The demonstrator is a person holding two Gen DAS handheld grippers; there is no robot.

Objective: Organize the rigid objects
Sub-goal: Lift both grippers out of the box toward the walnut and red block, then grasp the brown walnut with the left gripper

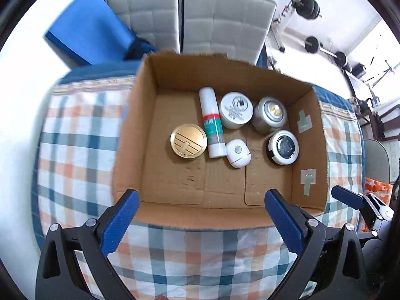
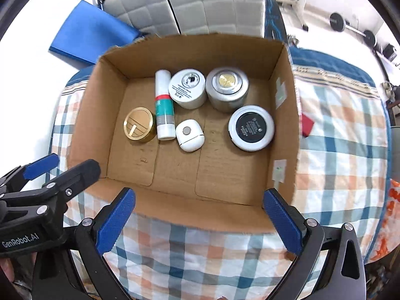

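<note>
A plaid cloth [image 1: 82, 150] carries the box [image 1: 147, 115]. My left gripper [image 1: 201, 215] and right gripper [image 2: 198, 212] gape empty at its near rim; the tube [image 2: 163, 105] lies ahead, running near-to-far, left of centre, nearer my left.

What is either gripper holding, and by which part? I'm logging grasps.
Nothing. The left gripper and right gripper are both open and empty above the cardboard box.
</note>
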